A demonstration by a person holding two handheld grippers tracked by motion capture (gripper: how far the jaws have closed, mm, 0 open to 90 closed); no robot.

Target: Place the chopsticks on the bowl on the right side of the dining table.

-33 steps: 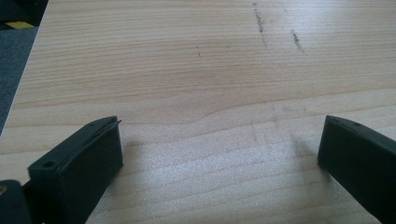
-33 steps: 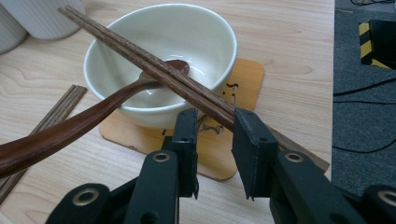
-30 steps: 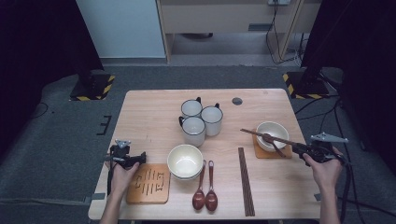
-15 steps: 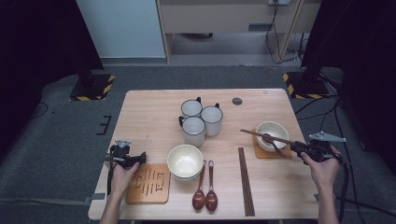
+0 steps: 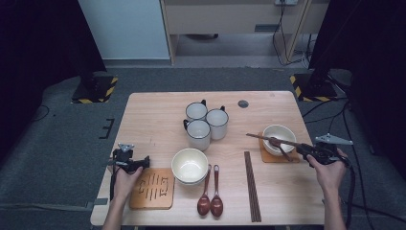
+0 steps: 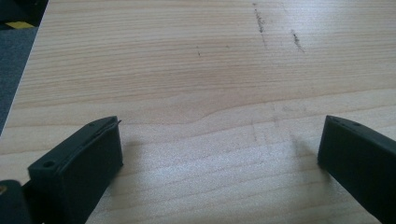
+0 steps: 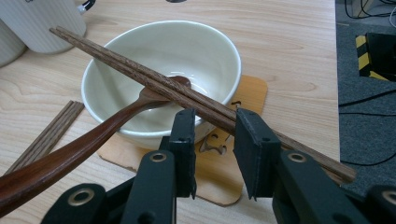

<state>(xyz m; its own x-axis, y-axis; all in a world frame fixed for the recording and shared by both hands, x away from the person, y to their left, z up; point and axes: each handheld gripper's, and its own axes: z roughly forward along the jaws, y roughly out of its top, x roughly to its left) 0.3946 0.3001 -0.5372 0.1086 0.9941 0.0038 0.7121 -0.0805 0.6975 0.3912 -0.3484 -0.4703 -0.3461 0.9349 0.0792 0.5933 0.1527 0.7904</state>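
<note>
In the right gripper view, the near end of the pair of chopsticks is cut off behind the right tool, and the spoon handle runs out of frame at the lower left. From the high view the chopsticks are thin and hard to separate from the spoon.

The right tool's jaws stand narrow, one on each side of the chopsticks, which pass between them. Small gaps show beside the sticks, so the pads do not seem to press on them, though this is hard to judge. The chopsticks lie across the rim of the white bowl, just ahead of the tool. Their long axis runs from the tool's near right, away to its far left, tips past the bowl's far rim. The bowl sits on a wooden coaster, the spoon's head inside it under the chopsticks.

The left tool has its jaws wide apart over bare bench, with nothing between them.
</note>
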